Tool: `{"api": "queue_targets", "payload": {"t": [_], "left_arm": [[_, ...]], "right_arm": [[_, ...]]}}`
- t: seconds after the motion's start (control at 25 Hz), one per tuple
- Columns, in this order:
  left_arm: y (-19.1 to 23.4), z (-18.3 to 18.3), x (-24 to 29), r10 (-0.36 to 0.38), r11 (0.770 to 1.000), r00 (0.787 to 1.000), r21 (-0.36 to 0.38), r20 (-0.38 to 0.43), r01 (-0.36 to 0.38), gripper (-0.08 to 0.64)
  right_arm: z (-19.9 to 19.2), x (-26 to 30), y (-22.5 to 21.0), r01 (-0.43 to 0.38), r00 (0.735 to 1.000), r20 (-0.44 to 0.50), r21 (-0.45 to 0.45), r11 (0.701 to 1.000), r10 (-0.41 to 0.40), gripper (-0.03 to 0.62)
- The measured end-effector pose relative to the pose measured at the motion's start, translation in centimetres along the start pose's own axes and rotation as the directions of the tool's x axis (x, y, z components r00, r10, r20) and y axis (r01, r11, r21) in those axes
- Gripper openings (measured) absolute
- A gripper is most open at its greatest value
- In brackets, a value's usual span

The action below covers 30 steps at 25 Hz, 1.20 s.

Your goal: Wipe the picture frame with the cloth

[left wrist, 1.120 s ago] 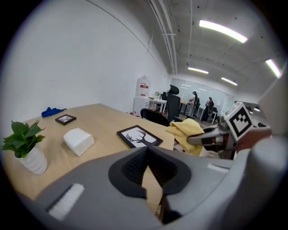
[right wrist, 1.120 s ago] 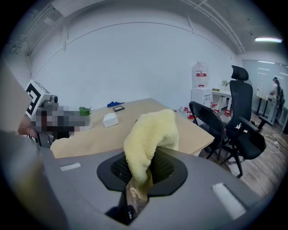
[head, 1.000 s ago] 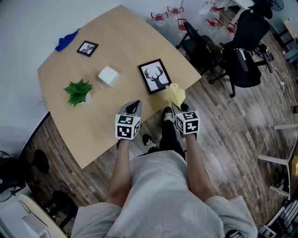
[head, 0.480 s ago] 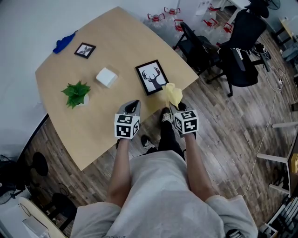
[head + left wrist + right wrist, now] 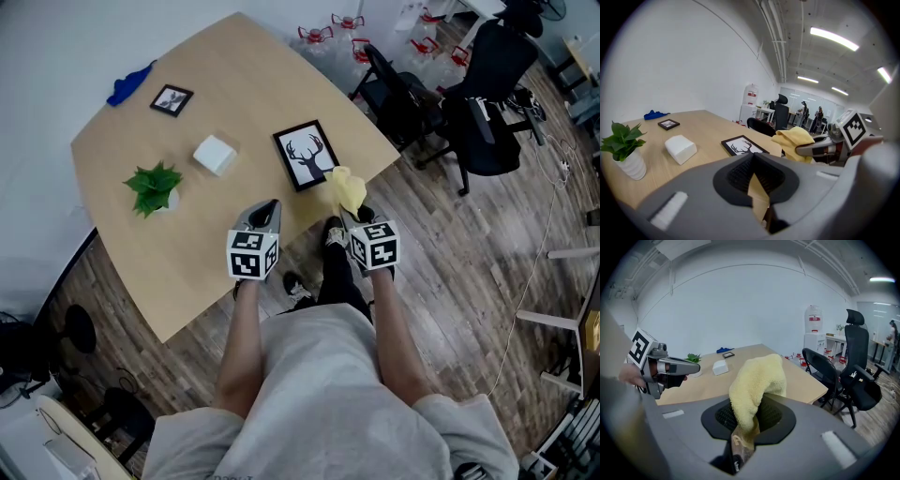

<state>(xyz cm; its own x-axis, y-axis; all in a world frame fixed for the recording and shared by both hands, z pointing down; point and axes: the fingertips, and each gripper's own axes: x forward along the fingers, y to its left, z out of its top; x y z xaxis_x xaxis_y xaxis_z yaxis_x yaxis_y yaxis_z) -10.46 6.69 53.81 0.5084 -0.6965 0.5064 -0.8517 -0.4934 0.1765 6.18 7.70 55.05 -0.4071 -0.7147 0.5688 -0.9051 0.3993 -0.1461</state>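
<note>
The black picture frame with a deer-antler print lies flat near the table's right edge; the left gripper view shows this frame too. My right gripper is shut on a yellow cloth, held just off the table edge in front of the frame. In the right gripper view the cloth bulges up from the shut jaws of that gripper. My left gripper hovers over the table's near edge, left of the frame. Its jaws are shut on nothing.
On the wooden table are a white box, a small potted plant, a small second frame and a blue cloth at the far corner. Black office chairs stand on the floor to the right.
The left gripper has edged slightly to the left. The right gripper and its cloth have hardly moved.
</note>
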Motion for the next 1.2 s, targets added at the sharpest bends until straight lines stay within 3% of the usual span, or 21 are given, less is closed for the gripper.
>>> {"api": "queue_targets", "payload": {"t": [1.2], "left_arm": [[-0.2, -0.5, -0.6, -0.002, 1.0, 1.0, 0.026, -0.011, 0.003, 0.052]], "right_arm": [[0.8, -1.1, 0.4, -0.002, 0.999, 0.042, -0.005, 1.0, 0.002, 0.051]]}}
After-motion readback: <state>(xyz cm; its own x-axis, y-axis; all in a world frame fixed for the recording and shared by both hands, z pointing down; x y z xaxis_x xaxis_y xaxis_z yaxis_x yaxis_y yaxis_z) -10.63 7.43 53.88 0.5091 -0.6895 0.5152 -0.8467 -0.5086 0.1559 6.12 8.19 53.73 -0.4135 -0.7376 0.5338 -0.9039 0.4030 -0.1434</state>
